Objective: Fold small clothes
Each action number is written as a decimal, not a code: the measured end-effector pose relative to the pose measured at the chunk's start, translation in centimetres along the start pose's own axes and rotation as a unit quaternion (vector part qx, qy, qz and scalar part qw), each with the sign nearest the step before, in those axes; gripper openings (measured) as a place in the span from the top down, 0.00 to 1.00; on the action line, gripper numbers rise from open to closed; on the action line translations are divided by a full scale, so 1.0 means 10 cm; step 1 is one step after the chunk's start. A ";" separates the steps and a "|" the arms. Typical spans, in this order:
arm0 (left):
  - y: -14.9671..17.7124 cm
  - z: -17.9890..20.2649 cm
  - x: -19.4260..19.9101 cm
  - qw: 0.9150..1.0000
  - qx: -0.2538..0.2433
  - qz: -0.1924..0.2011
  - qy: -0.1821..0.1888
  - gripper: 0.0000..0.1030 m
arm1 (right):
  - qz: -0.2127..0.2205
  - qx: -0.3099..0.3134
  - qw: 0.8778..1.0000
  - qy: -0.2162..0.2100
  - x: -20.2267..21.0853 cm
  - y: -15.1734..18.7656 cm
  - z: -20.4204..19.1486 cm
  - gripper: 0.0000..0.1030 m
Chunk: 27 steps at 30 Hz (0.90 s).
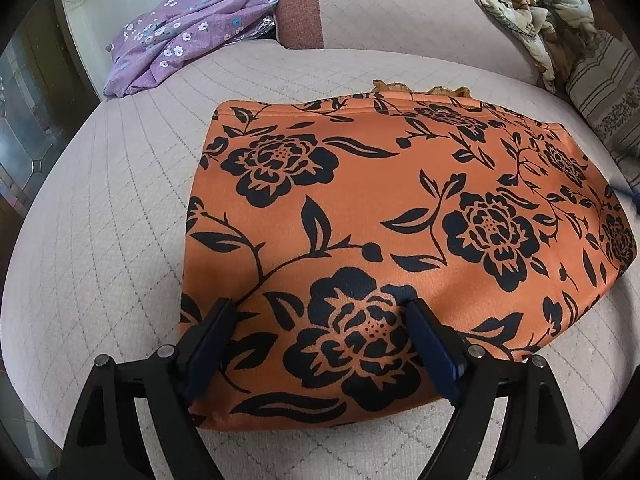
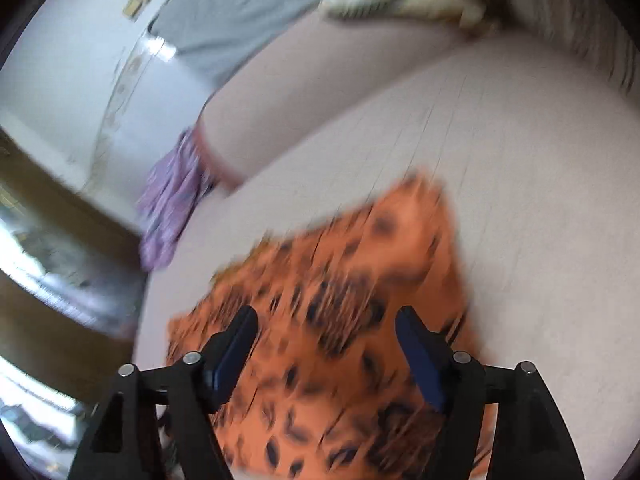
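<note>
An orange garment [image 1: 380,216] printed with black flowers lies folded flat on a pale quilted sofa seat [image 1: 120,208]. My left gripper [image 1: 320,312] hovers over the garment's near corner with its jaws wide apart and nothing pinched between the dark pads. In the blurred right wrist view the same orange garment [image 2: 340,300] lies below my right gripper [image 2: 326,320], whose jaws also stand apart above the cloth without pinching it.
A purple flowered cloth [image 1: 188,36] is bunched at the sofa's far left corner by the armrest. A crumpled beige patterned cloth [image 1: 536,12] lies on the backrest at the far right, above a striped cushion [image 1: 604,96]. A dark wooden cabinet [image 2: 48,240] stands left of the sofa.
</note>
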State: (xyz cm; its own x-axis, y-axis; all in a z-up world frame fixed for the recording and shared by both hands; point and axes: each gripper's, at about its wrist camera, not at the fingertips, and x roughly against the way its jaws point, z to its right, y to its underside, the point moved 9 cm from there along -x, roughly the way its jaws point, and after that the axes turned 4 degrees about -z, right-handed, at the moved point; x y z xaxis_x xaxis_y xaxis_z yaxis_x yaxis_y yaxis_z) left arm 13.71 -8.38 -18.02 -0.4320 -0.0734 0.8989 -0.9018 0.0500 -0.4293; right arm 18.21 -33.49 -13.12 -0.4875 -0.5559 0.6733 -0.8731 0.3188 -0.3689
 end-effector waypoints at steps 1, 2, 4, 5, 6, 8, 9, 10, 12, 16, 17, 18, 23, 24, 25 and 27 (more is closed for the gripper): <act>0.01 0.00 0.01 1.000 0.000 -0.002 0.000 0.16 | -0.023 -0.017 0.999 0.024 -0.13 0.11 0.18 0.26; 0.02 0.00 0.03 1.000 0.000 -0.005 0.000 0.16 | -0.037 -0.054 0.996 0.054 -0.23 0.19 0.43 0.33; 0.05 -0.02 0.08 1.000 0.000 -0.007 0.003 0.16 | -0.004 -0.098 0.995 0.025 -0.11 0.18 0.46 0.33; 0.06 -0.03 0.09 1.000 0.002 -0.005 0.005 0.16 | 0.004 -0.096 0.995 0.029 -0.02 0.18 0.39 0.29; 0.07 -0.06 0.10 1.000 0.007 -0.006 0.005 0.16 | 0.016 -0.077 0.997 0.026 0.08 0.18 0.26 0.27; 0.10 -0.07 0.11 1.000 0.017 -0.009 0.008 0.16 | 0.035 -0.040 0.999 -0.002 0.20 0.24 0.01 0.17; 0.12 -0.07 0.11 1.000 0.019 -0.009 0.010 0.16 | 0.033 -0.026 0.999 -0.013 0.20 0.31 -0.03 0.13; 0.13 -0.06 0.12 1.000 0.018 -0.011 0.009 0.16 | 0.022 -0.021 1.000 -0.005 0.14 0.36 0.00 0.13; 0.16 -0.06 0.16 1.000 0.014 -0.011 0.011 0.16 | -0.033 -0.073 0.995 0.056 -0.11 0.57 0.40 0.19; 0.20 -0.20 0.32 1.000 0.024 0.009 0.004 0.16 | 0.020 -0.111 0.993 0.016 0.23 0.58 0.34 0.19; 0.21 -0.24 0.32 0.999 0.031 0.009 0.004 0.16 | 0.031 -0.097 0.995 0.010 0.32 0.60 0.24 0.19; 0.23 -0.28 0.31 0.999 0.041 0.005 0.007 0.16 | 0.039 -0.089 0.995 0.005 0.38 0.65 0.17 0.18; 0.31 -0.42 0.24 0.997 0.070 -0.010 0.007 0.16 | 0.019 -0.149 0.988 -0.020 0.46 1.16 0.38 0.18; 0.31 -0.42 0.25 0.997 0.072 -0.008 0.007 0.16 | 0.014 -0.164 0.986 -0.023 0.45 1.23 0.46 0.18; 0.31 -0.42 0.25 0.997 0.072 -0.007 0.007 0.16 | 0.014 -0.180 0.983 -0.027 0.40 1.29 0.54 0.18; 0.29 -0.40 0.26 0.998 0.066 -0.005 0.006 0.16 | 0.036 -0.200 0.978 -0.050 0.47 1.26 0.60 0.18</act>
State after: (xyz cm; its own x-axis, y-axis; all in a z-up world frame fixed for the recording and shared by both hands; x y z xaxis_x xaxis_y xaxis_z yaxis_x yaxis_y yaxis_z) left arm 10.07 -4.45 -16.60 -0.4232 -0.0619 0.9039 -0.9004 -0.0827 -0.4272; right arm 4.83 -36.71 -18.45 -0.5638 -0.5865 0.5815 -0.7724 0.6238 -0.1197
